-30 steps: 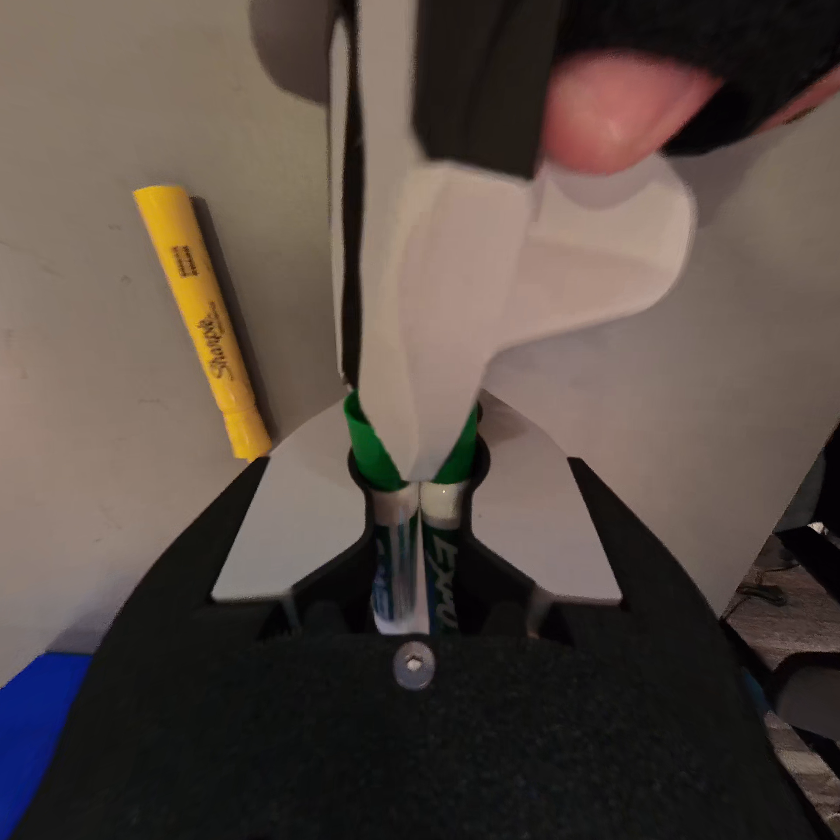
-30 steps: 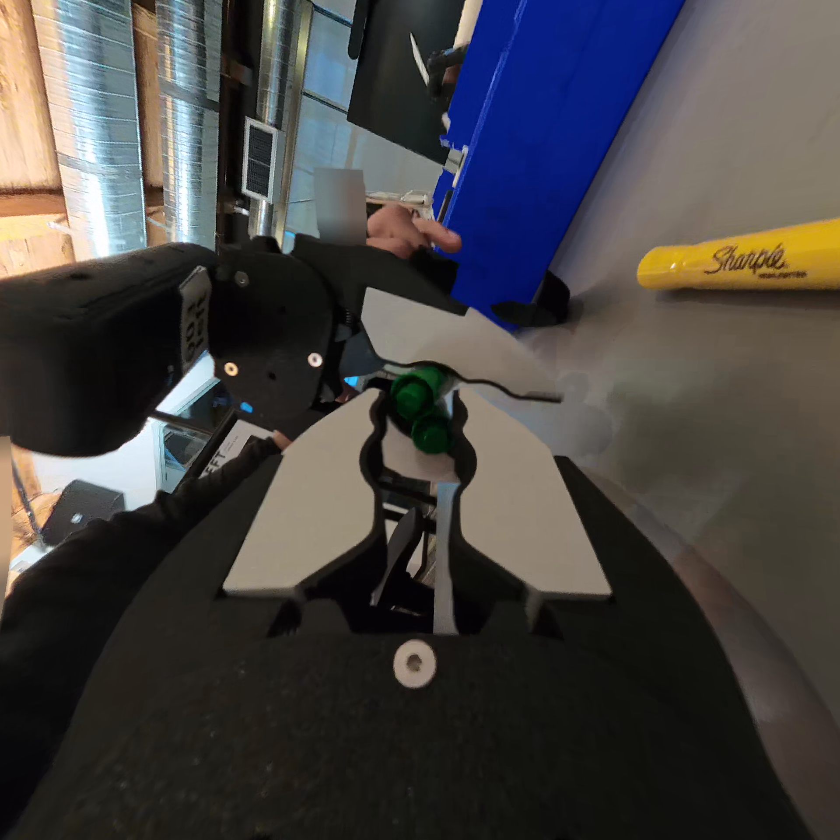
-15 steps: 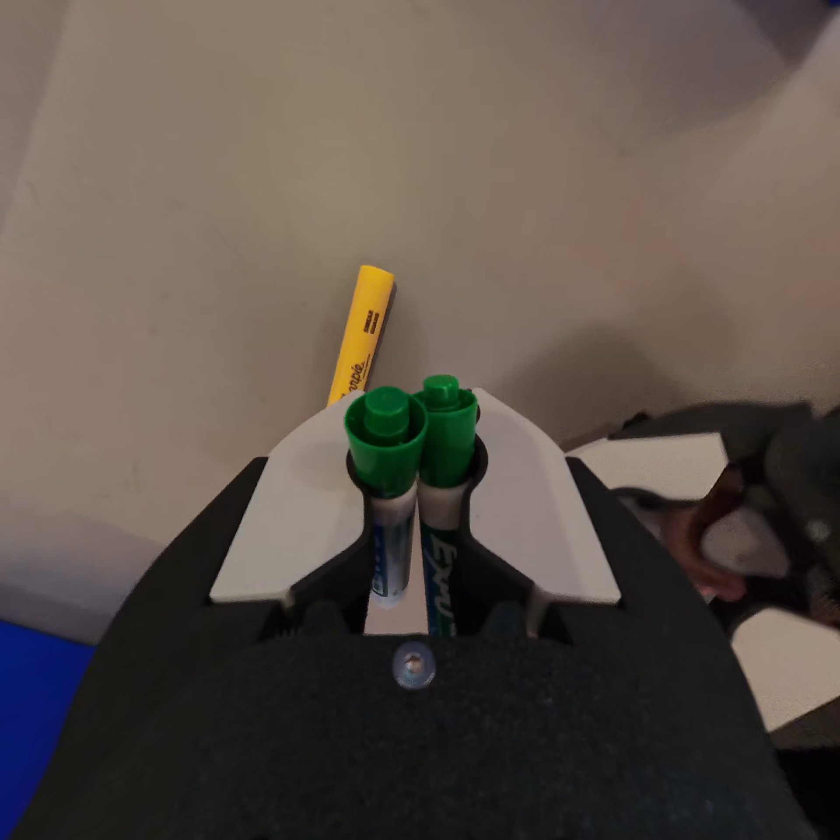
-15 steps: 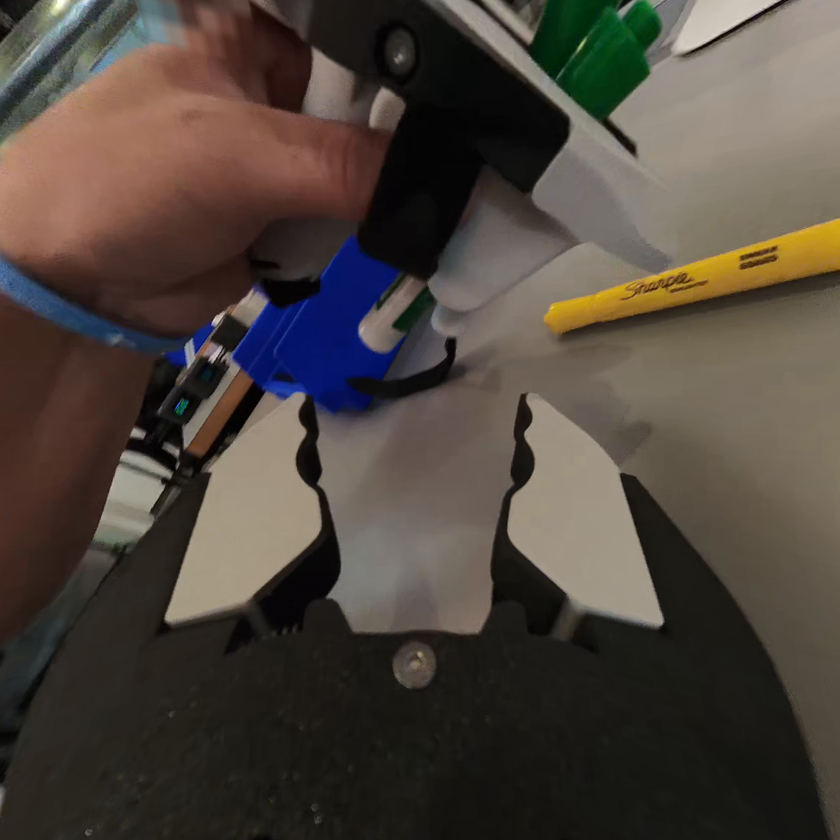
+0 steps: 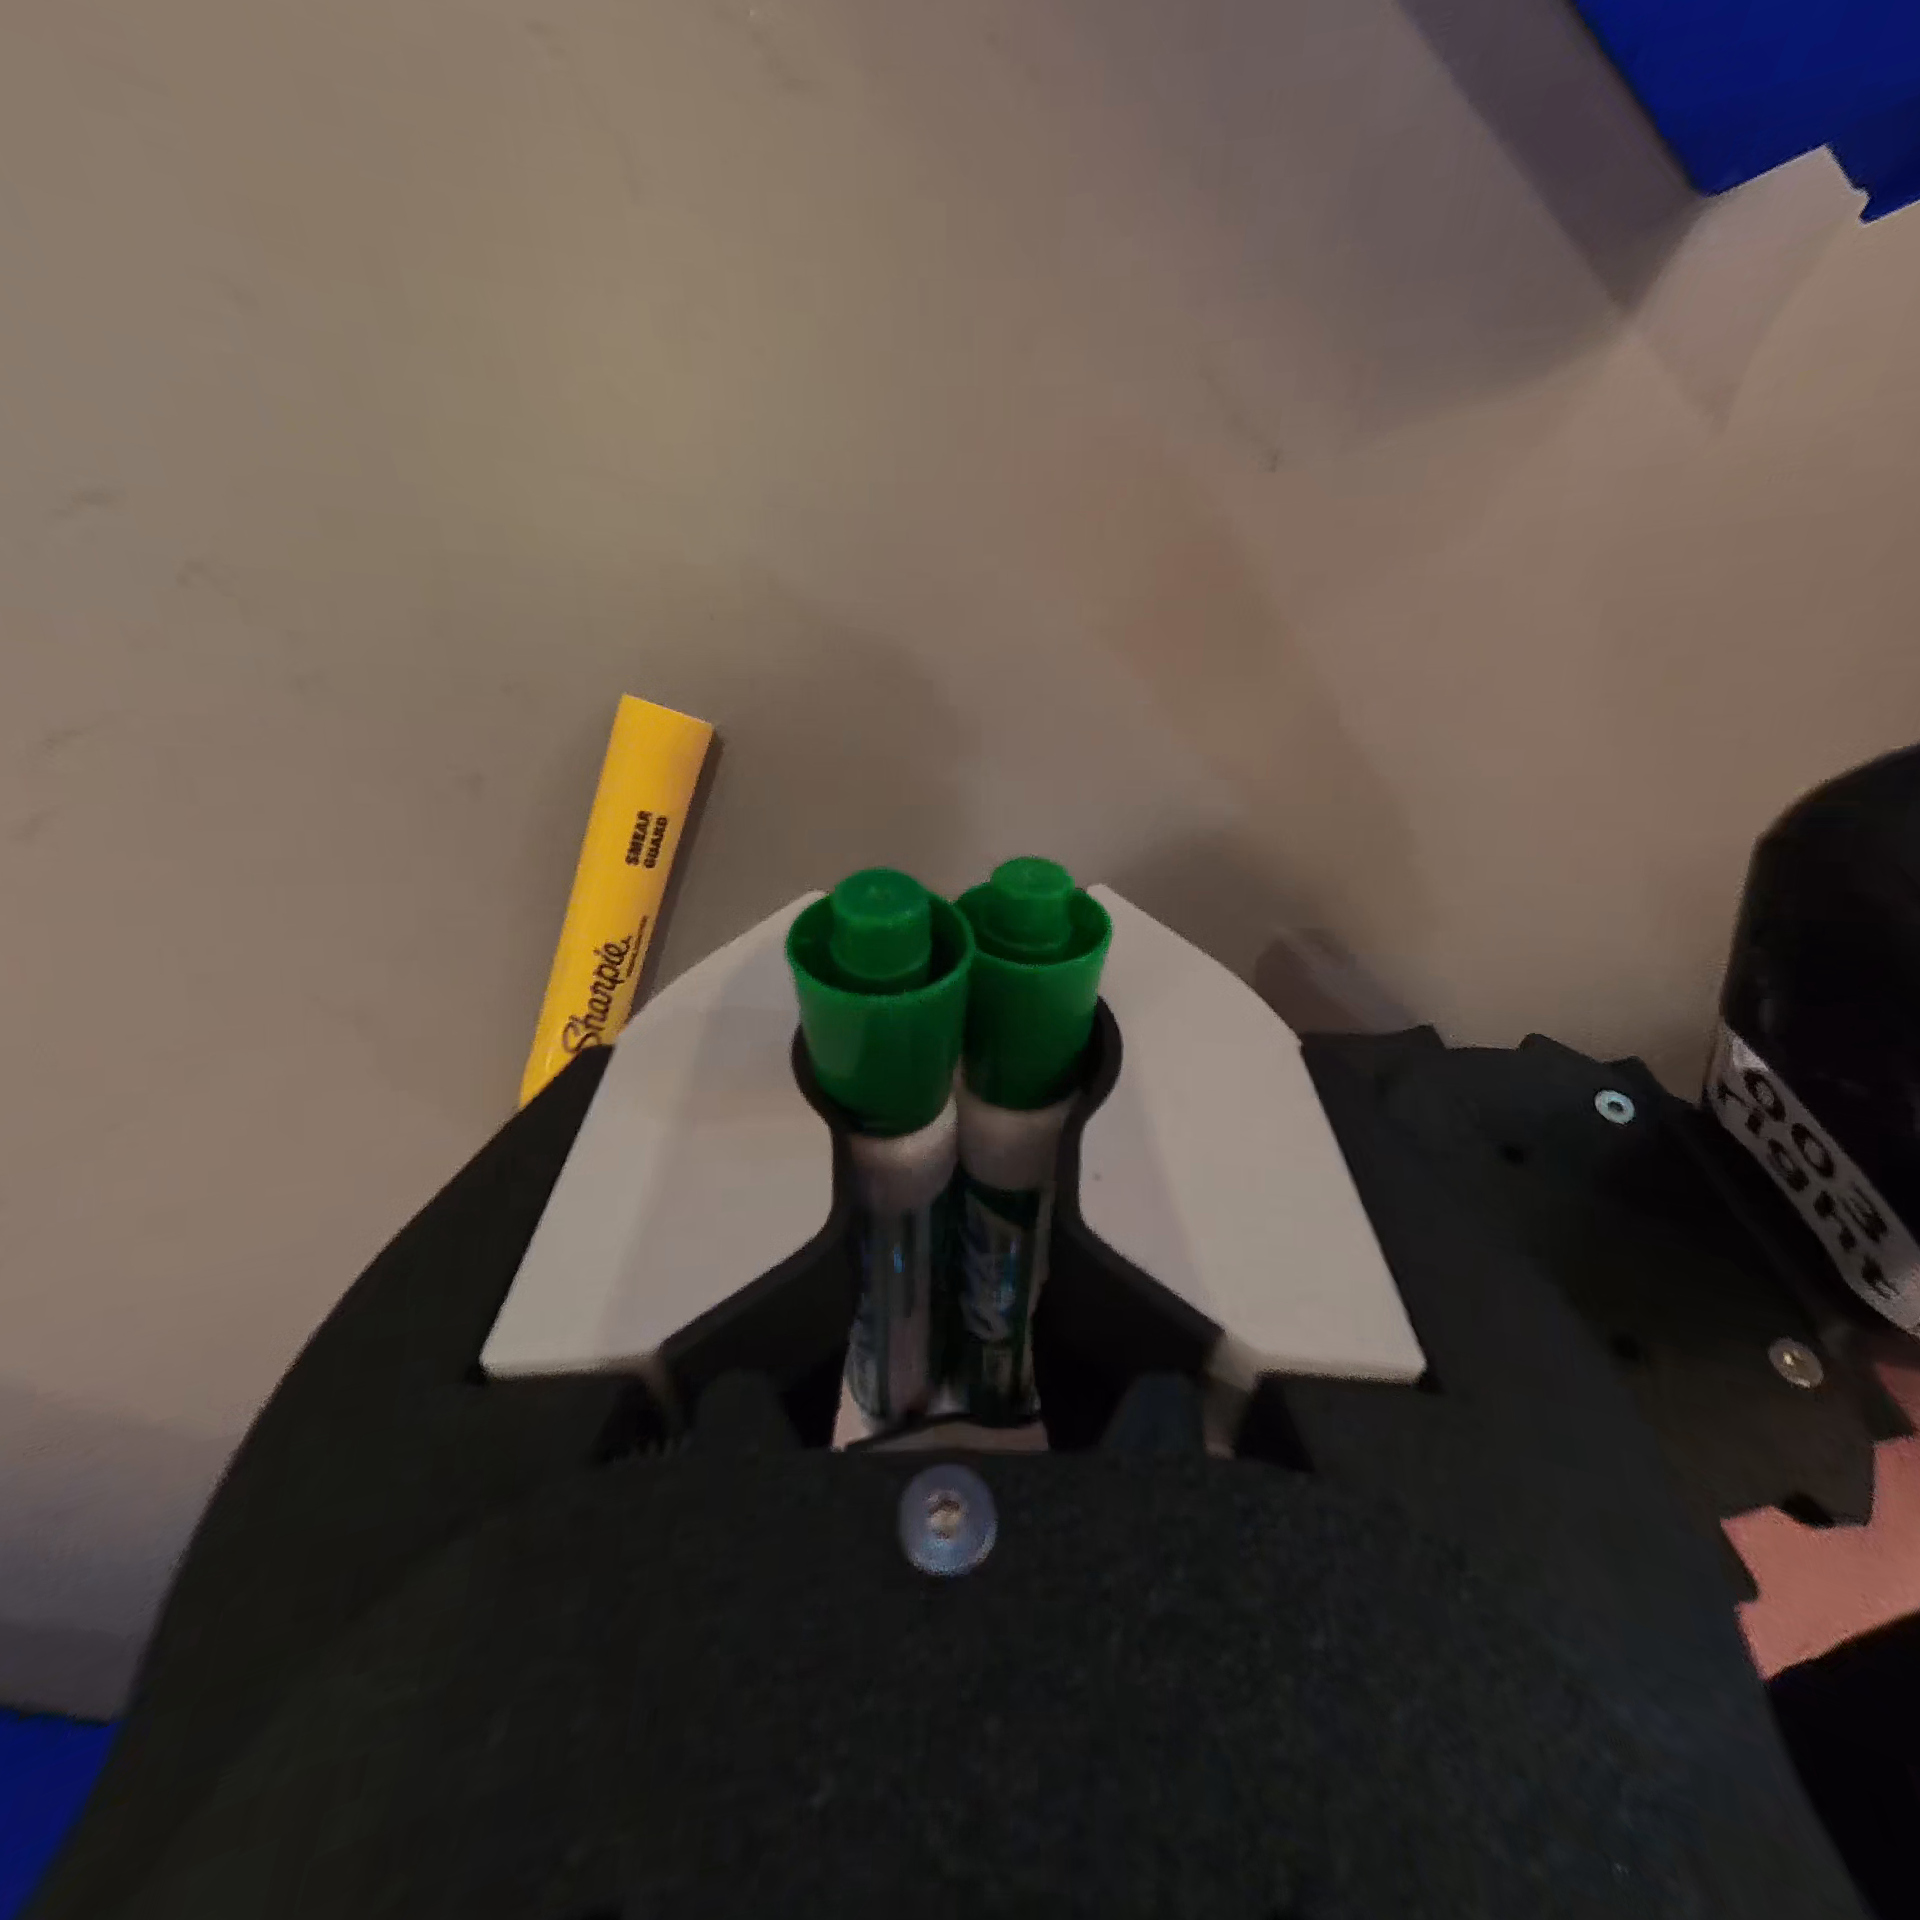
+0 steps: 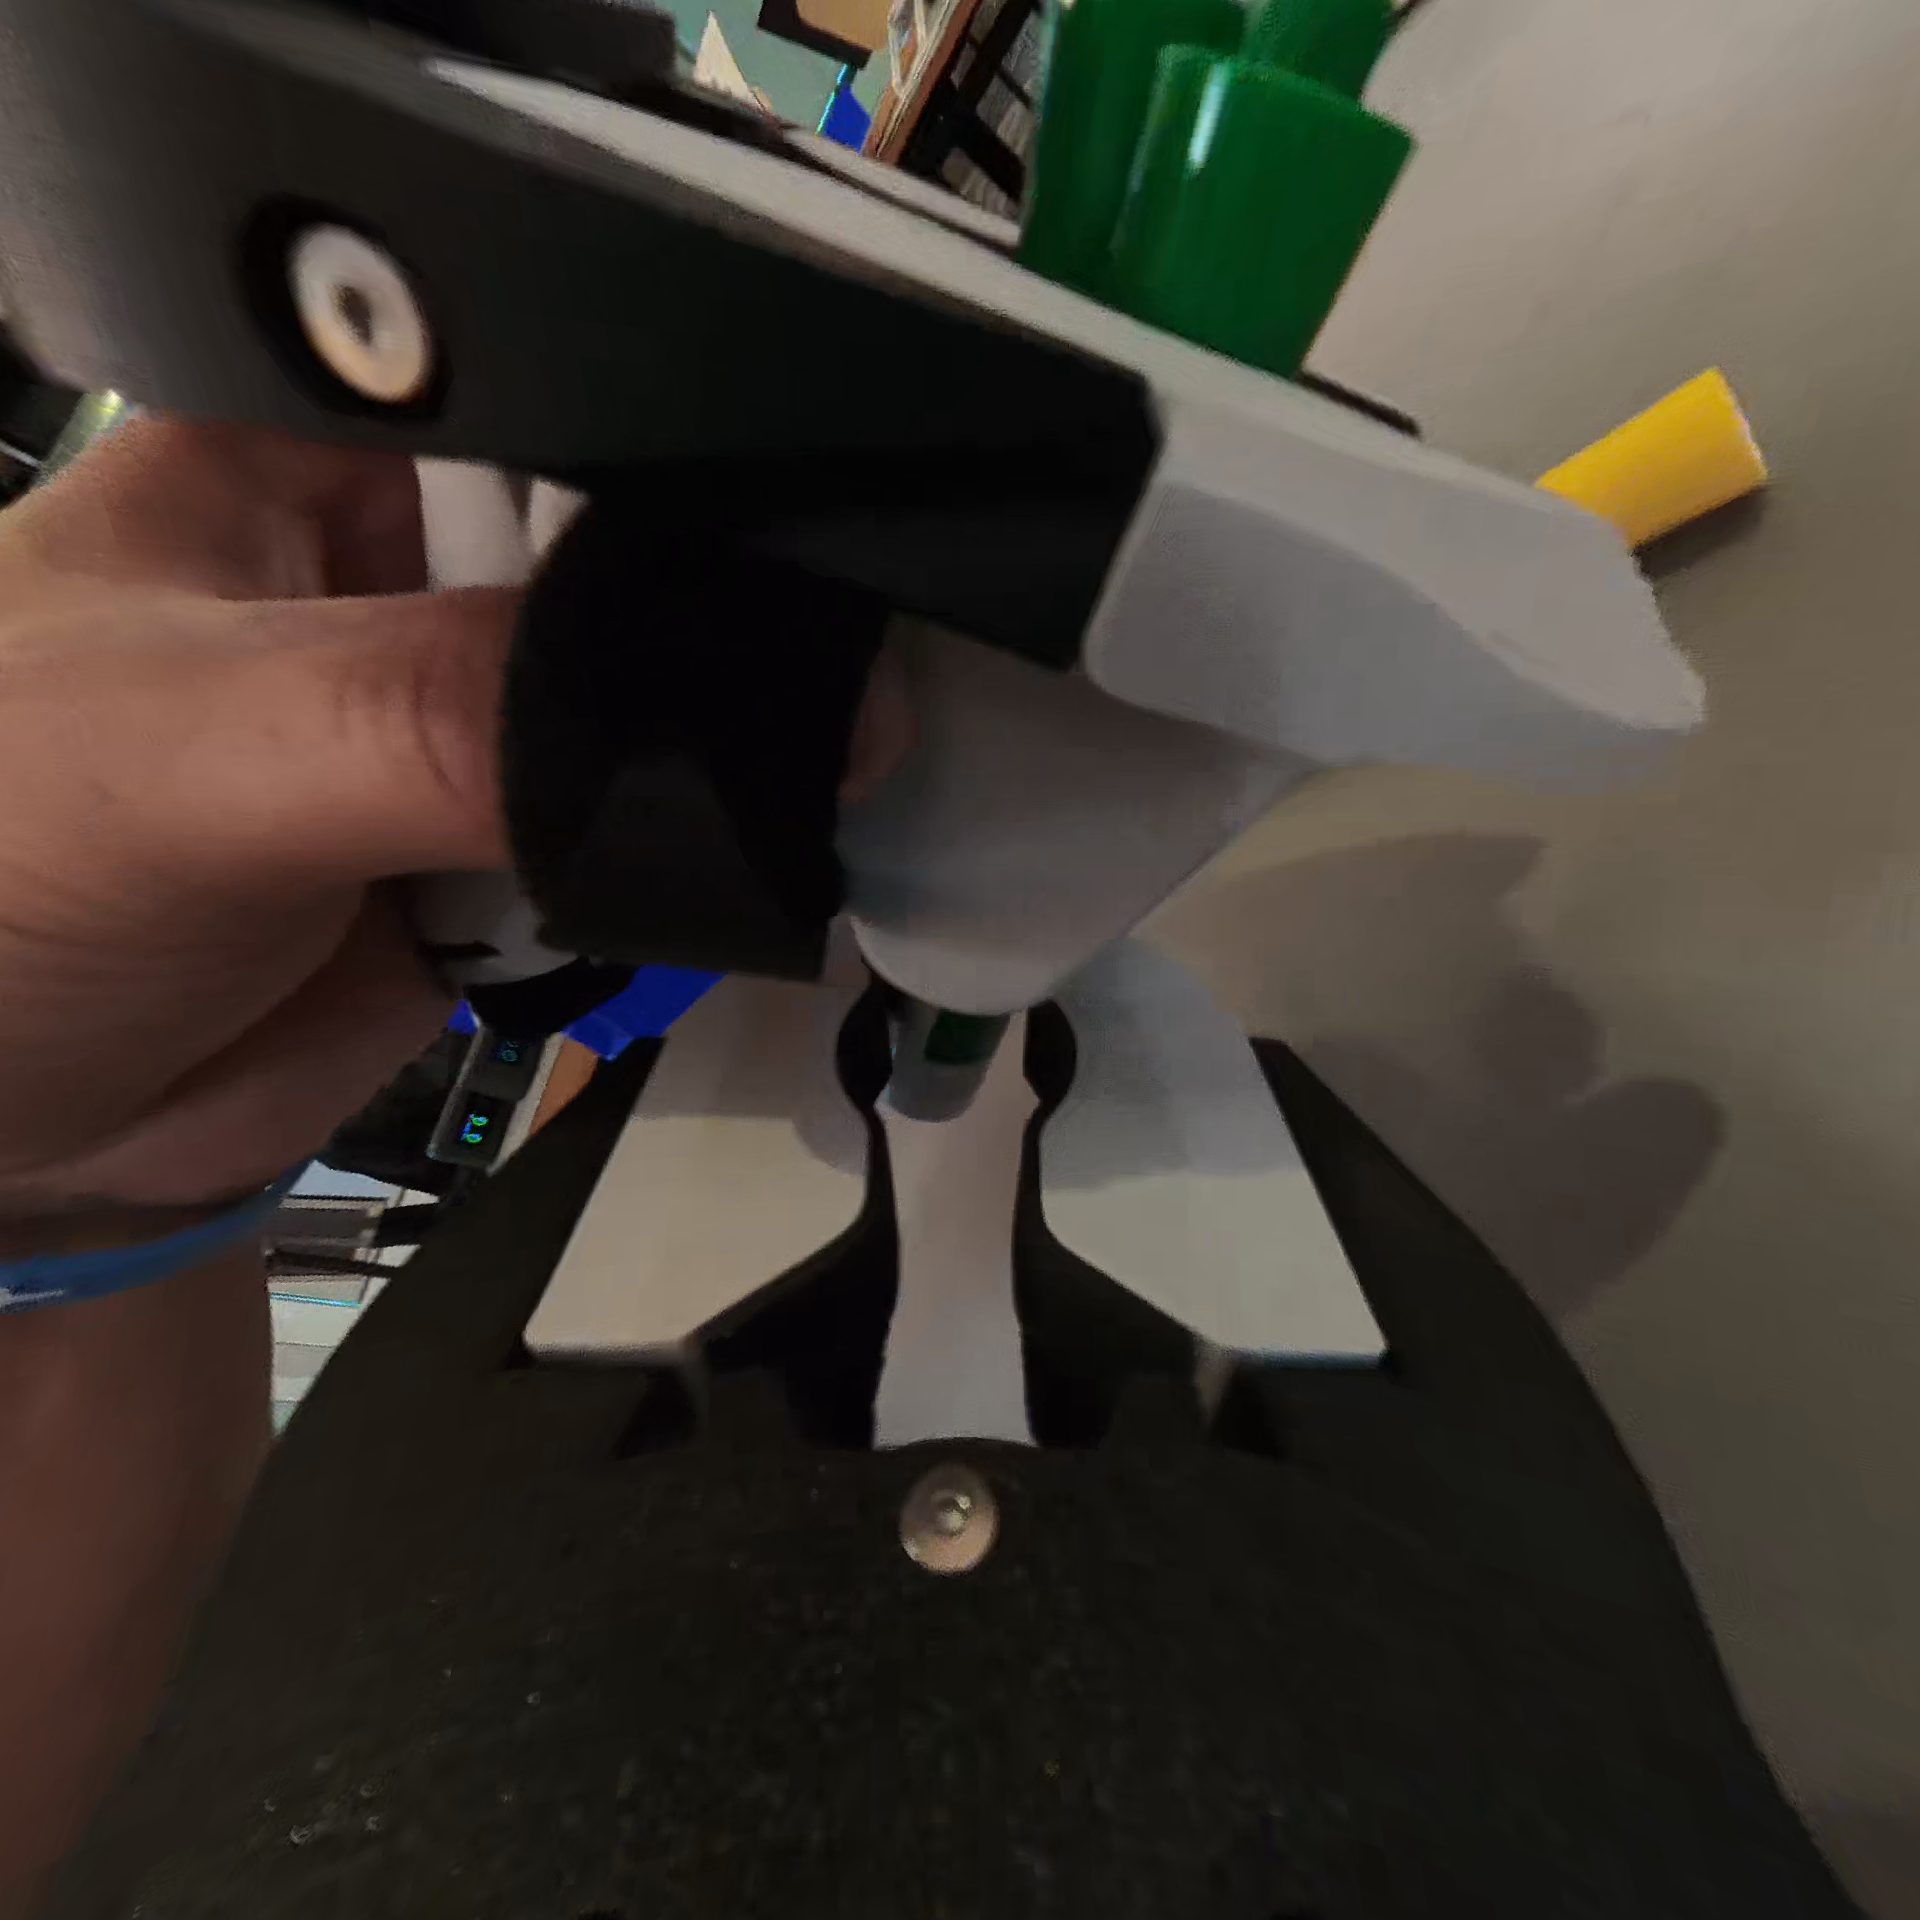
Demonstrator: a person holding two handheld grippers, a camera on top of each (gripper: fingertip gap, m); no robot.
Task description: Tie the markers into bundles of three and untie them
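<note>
My left gripper (image 5: 951,935) is shut on two green-capped markers (image 5: 883,997), which stand side by side between its jaws with the caps pointing forward. A thin black band shows low on their barrels. In the right wrist view the caps (image 6: 1226,208) stick out at the top, past the left gripper's white finger (image 6: 1382,623). My right gripper (image 6: 951,1039) sits under the left one, its jaws narrowed around the markers' lower end (image 6: 940,1081); the picture is blurred there. A yellow highlighter (image 5: 623,904) lies on the grey table (image 5: 1039,364), apart from both grippers.
A hand (image 6: 208,779) with a blue wristband holds the left gripper's handle. The right gripper's black body (image 5: 1818,1143) is close on the right. A blue block (image 5: 1766,83) stands at the table's far right edge. The highlighter's end also shows in the right wrist view (image 6: 1662,457). Across from one pair of fingers to the other is roughly 9 cm. My left gripper's tips are some 5 cm from the yellow highlighter (image 5: 623,904).
My right gripper left the cap end, opened, swung under the left gripper and narrowed its jaws around the markers' lower end. My left gripper kept hold of the two markers.
</note>
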